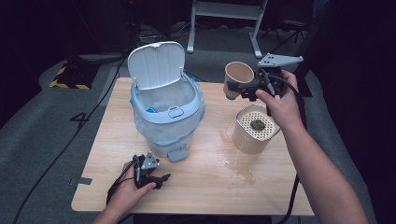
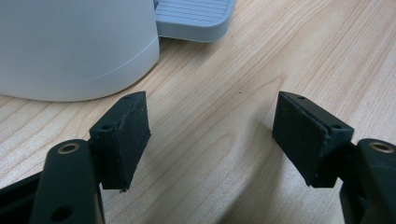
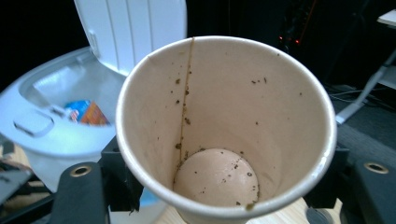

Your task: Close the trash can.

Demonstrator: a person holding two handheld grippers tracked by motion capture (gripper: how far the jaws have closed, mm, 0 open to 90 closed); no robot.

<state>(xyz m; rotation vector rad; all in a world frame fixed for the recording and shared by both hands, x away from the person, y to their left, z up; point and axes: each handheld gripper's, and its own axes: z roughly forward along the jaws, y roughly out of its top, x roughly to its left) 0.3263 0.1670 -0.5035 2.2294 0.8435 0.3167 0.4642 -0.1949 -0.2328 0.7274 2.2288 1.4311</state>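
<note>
My right gripper (image 1: 236, 89) is shut on an empty paper cup (image 1: 238, 75), held in the air above the table's far right and tipped with its mouth toward the camera. In the right gripper view the cup (image 3: 224, 126) has brown specks and a drip line inside. A white pedal bin (image 1: 166, 112) stands left of it, its lid (image 1: 156, 63) raised and a plastic liner inside. My left gripper (image 1: 158, 178) rests open on the table near the front edge, just in front of the bin's pedal (image 2: 194, 18), with nothing between its jaws.
A beige container (image 1: 243, 135) with a perforated insert carrying a dark lump (image 1: 258, 124) stands below the cup. A wet spill (image 1: 236, 163) spreads on the wooden table (image 1: 201, 191) beside it. A colourful wrapper (image 3: 86, 112) lies inside the bin.
</note>
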